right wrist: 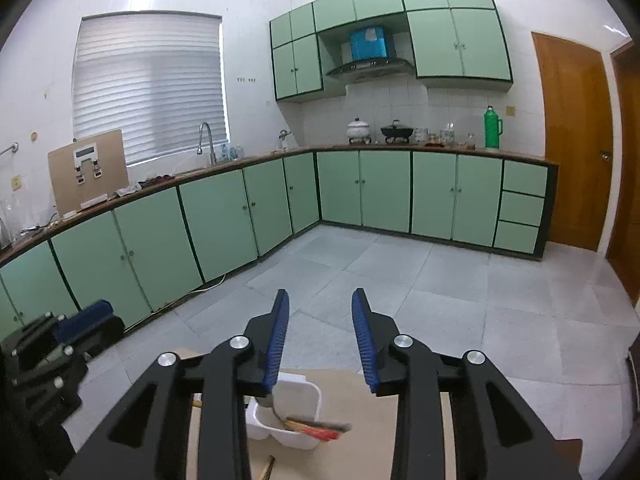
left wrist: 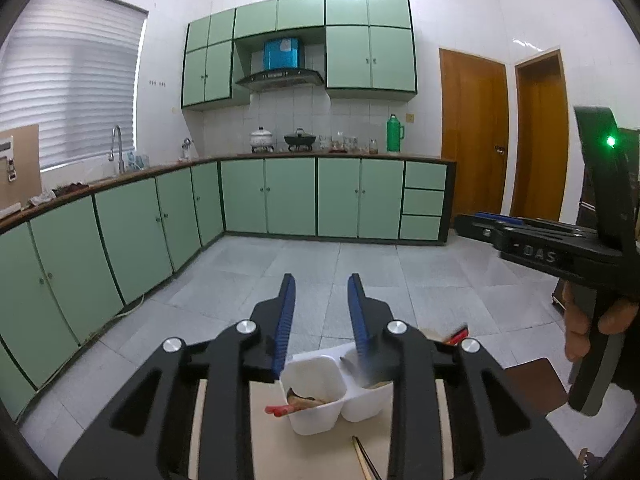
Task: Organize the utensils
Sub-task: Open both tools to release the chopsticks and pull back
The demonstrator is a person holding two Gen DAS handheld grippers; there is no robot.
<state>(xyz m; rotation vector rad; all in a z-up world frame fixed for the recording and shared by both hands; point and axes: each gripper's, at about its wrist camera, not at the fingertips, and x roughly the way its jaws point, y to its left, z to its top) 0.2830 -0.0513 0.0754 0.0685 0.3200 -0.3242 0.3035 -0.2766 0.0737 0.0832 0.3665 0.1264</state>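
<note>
A white two-compartment holder [left wrist: 316, 420] stands on a tan board [left wrist: 268, 448] just below my left gripper [left wrist: 321, 286], which is open with nothing between its blue pads. Red chopsticks [left wrist: 278, 411] and brown utensils lie in the near compartment. A blurred grey utensil [left wrist: 368, 372] is at the far compartment. In the right wrist view my right gripper [right wrist: 320, 300] is open and empty above the same holder [right wrist: 310, 390], where red chopsticks [right wrist: 322, 433] and a spoon [right wrist: 269, 402] lie. A loose pair of chopsticks [left wrist: 365, 460] rests on the board.
The right gripper's body [left wrist: 532, 240] and the hand [left wrist: 580, 336] holding it fill the right edge of the left wrist view. Green cabinets [right wrist: 224, 216] run along the far side across a grey tiled floor [right wrist: 400, 276]. A red-tipped item [left wrist: 458, 334] lies behind the holder.
</note>
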